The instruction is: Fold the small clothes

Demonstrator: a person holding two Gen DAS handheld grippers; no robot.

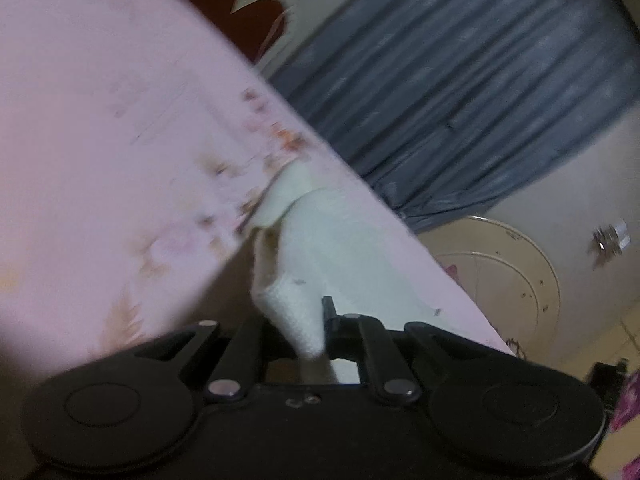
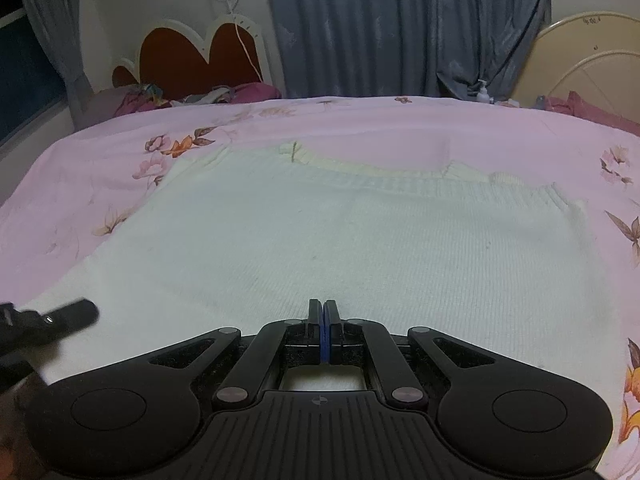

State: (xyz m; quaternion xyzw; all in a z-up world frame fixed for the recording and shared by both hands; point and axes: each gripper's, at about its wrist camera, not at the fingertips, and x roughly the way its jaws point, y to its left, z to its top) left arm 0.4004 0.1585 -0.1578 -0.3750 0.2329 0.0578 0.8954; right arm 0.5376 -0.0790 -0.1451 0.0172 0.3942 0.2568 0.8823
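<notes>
A white knit sweater lies spread flat on the pink floral bedsheet. My right gripper is shut, fingers pressed together with nothing between them, hovering over the sweater's near part. My left gripper is shut on a fold of the white sweater, which rises from the jaws; that view is tilted and blurred. Part of the left gripper shows at the left edge of the right wrist view, at the sweater's near left side.
A red heart-shaped headboard and grey-blue curtains stand behind the bed. A cream round headboard is at the far right, with a small pump bottle beside it. Crumpled clothes lie at the bed's far left.
</notes>
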